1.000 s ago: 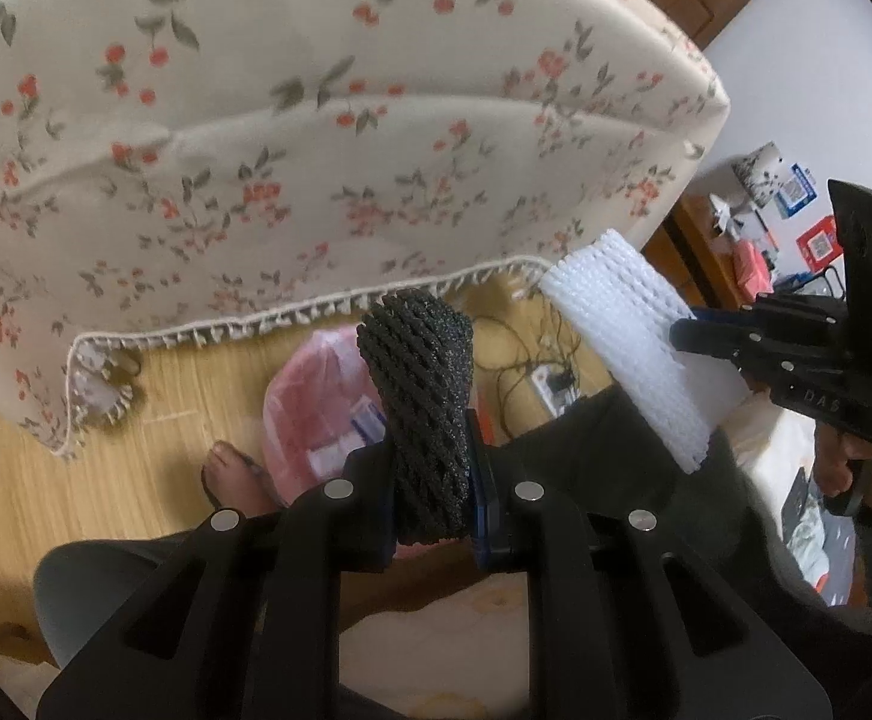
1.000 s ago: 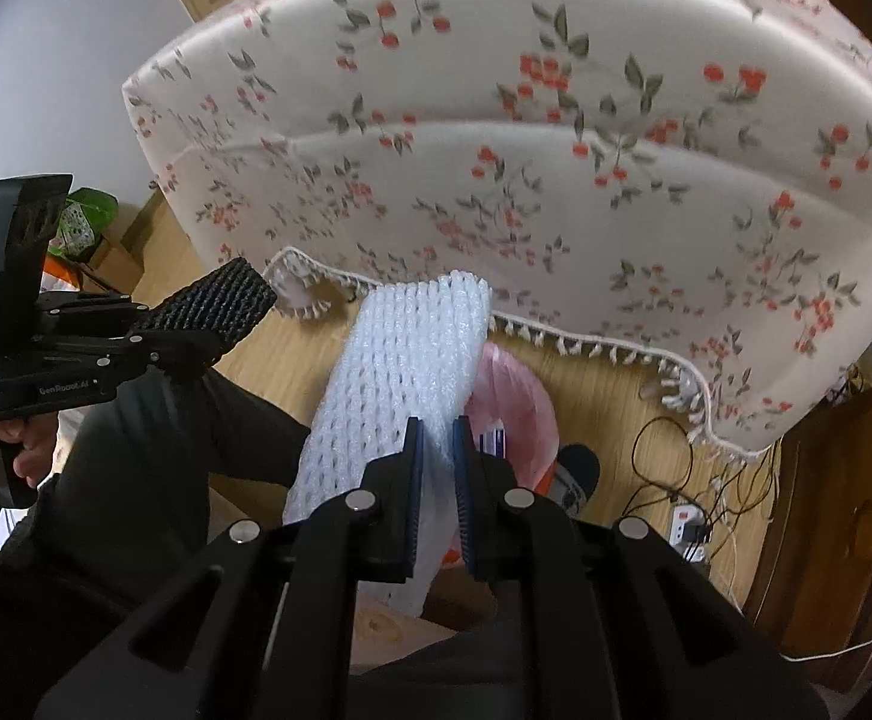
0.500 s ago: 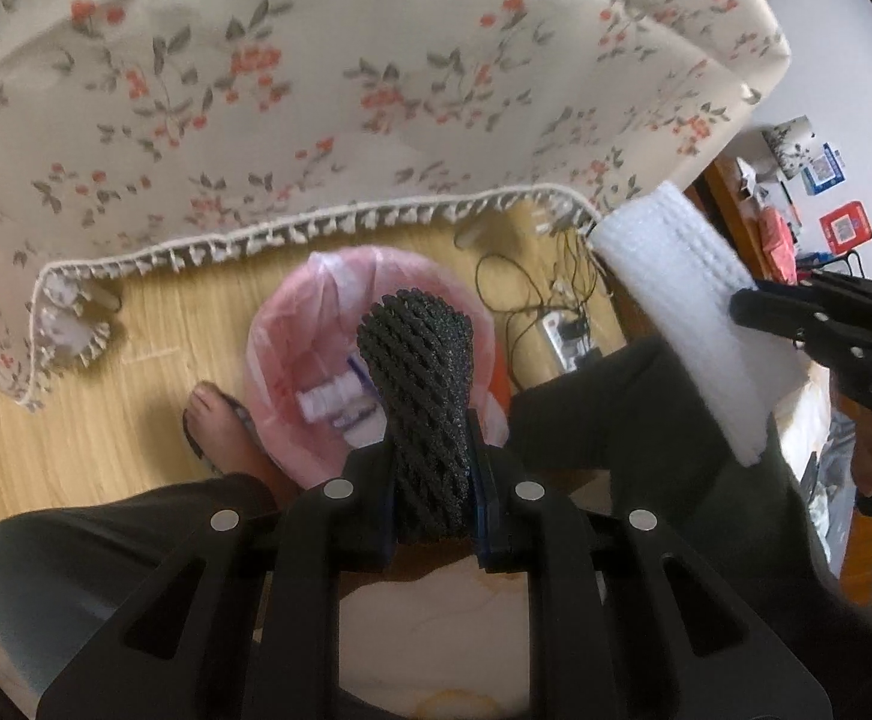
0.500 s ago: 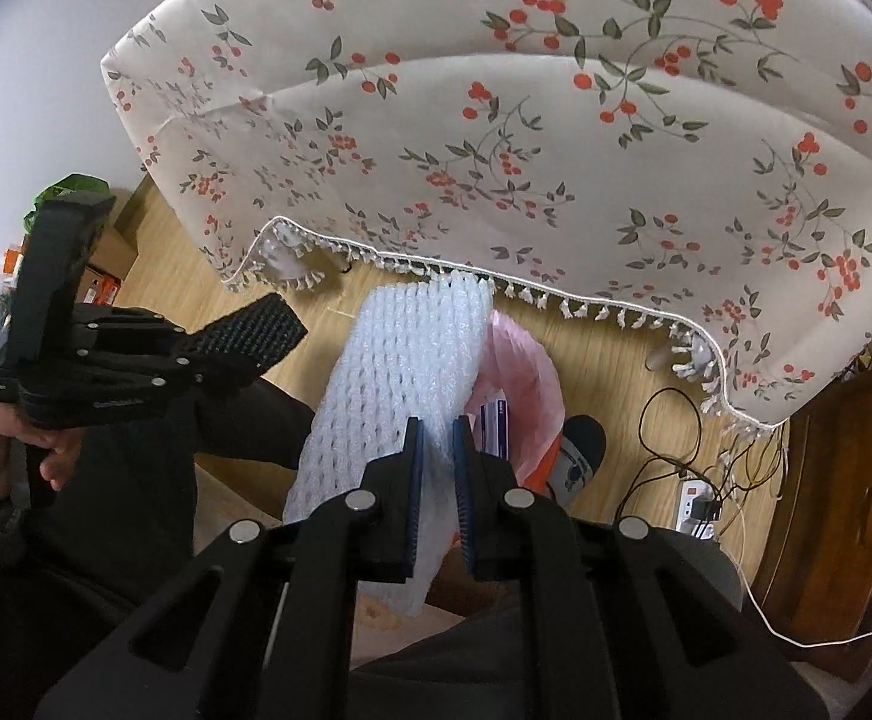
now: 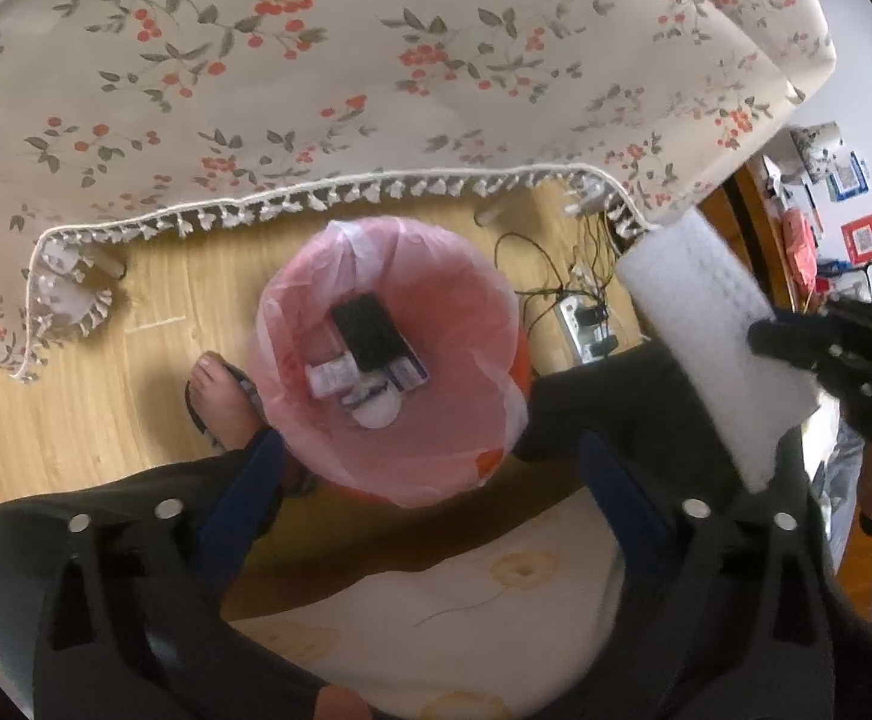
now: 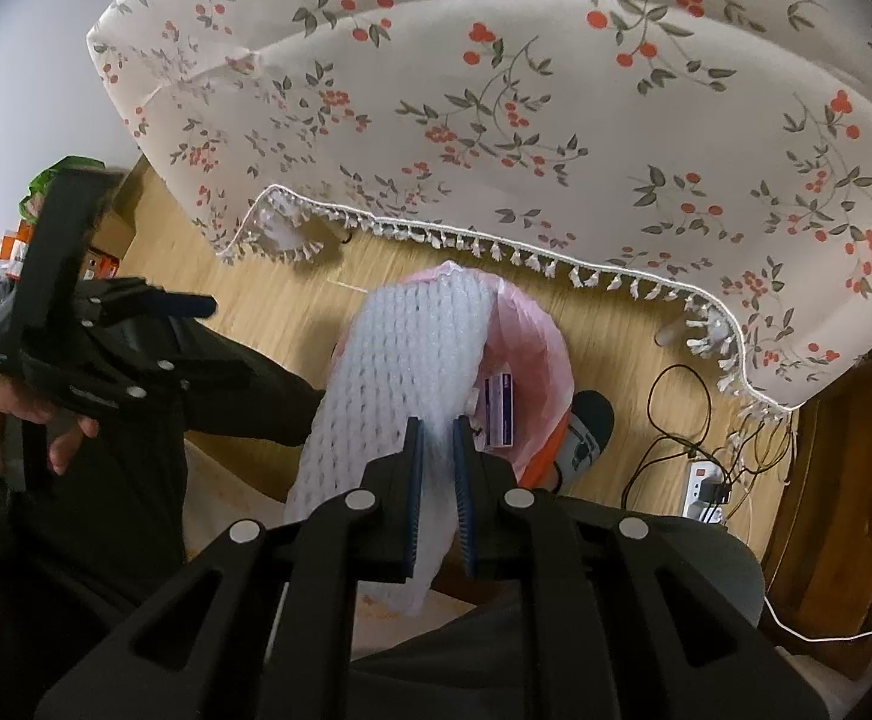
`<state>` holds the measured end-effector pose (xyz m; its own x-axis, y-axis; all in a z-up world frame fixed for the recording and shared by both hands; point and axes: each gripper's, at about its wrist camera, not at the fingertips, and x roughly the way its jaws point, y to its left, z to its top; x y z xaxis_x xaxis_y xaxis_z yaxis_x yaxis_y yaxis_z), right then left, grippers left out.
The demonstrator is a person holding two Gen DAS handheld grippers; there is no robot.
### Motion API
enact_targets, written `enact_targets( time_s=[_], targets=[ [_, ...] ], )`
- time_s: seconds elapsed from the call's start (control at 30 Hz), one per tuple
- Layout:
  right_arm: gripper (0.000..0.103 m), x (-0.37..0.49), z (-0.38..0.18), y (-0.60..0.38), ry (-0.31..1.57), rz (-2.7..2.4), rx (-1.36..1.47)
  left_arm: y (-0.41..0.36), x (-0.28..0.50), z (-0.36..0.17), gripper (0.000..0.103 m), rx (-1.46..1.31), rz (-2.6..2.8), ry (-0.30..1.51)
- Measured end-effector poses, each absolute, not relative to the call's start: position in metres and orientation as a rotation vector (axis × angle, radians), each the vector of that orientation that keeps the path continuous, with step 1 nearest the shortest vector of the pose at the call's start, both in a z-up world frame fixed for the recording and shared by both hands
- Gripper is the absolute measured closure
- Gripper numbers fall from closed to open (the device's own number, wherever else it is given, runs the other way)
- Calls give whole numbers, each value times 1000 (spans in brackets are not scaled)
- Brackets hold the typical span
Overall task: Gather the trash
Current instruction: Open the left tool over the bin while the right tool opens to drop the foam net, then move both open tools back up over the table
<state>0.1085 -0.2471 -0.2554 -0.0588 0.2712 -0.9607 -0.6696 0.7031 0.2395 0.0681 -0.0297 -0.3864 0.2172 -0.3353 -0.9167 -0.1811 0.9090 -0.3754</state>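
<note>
The left gripper [image 5: 429, 480] hangs at the bottom of its own view with its jaws spread wide and nothing between them. Straight above it in that frame, at the centre, sits the bin [image 5: 387, 360], lined with a pink bag. Inside lies a black foam net [image 5: 369, 330] on top of small boxes [image 5: 399, 372]. A bare foot in a sandal [image 5: 219, 396] touches the bin's left side. A power strip [image 5: 586, 324] with cables lies right of the bin on the wood floor [image 5: 75, 420].

The right gripper [image 6: 439, 492] is clamped on a white foam net [image 6: 399, 396], which fills the lower centre of its view and covers the left part of the bin [image 6: 538, 360]. In the left wrist view the same net [image 5: 718, 348] shows at the right edge.

A floral tablecloth [image 5: 375, 60] with a tasselled hem fills the top of both views.
</note>
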Motion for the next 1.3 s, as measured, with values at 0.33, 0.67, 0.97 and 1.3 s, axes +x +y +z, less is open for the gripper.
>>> enact_targets(
  time_s=[0.33,0.67,0.97,1.3],
  targets=[
    [91,103,-272,-238,1476,814,-381,-17,70,-357,6,-475,-92,1289],
    [14,108,-265,-236,1441,815,-369,-9,76,-317,6,-446,-83,1212],
    [6,125,-222,-232,1341,810,-313,6,82,-275,6,-429,-63,1125],
    [5,155,-154,-227,1181,805,-255,25,95,-221,6,-387,-37,1027]
  ],
)
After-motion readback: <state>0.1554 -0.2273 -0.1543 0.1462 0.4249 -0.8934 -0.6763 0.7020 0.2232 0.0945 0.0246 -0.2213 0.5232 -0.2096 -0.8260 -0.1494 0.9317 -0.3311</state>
